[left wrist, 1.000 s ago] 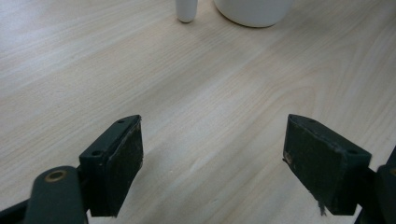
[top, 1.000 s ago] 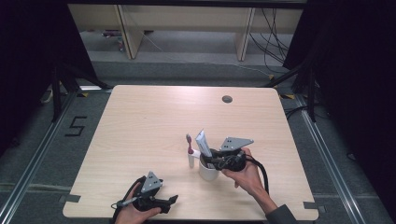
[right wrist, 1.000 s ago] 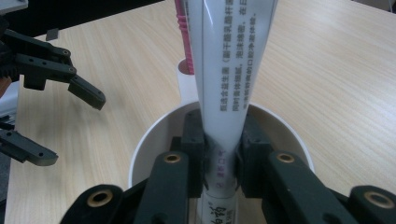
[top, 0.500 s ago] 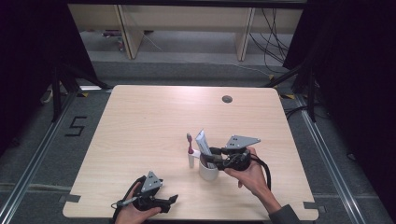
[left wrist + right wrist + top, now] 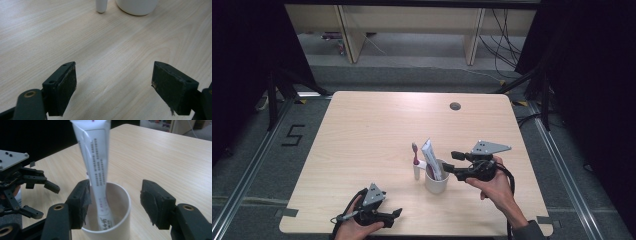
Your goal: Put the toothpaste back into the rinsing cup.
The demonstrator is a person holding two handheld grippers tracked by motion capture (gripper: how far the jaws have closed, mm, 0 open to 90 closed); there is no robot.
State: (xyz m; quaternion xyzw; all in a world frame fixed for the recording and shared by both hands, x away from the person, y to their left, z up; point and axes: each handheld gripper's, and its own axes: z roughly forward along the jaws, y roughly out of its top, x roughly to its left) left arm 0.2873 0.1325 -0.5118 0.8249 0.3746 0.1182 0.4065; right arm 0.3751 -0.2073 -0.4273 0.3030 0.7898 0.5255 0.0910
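Toothpaste tube [image 5: 430, 156] stands upright in the white cup [image 5: 435, 181], just ahead of the right gripper [image 5: 451, 161]; the left gripper [image 5: 393, 214] sits farther off. Left gripper view: jaws apart, empty. Right gripper view: jaws apart, straddling cup rim [image 5: 126, 195] and tube [image 5: 96, 162].

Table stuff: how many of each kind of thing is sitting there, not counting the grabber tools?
Cups: 1, a white cup
Toothpaste tubes: 1, a toothpaste tube standing in that cup
Toothbrushes: 1, a toothbrush upright beside it
Total: 3
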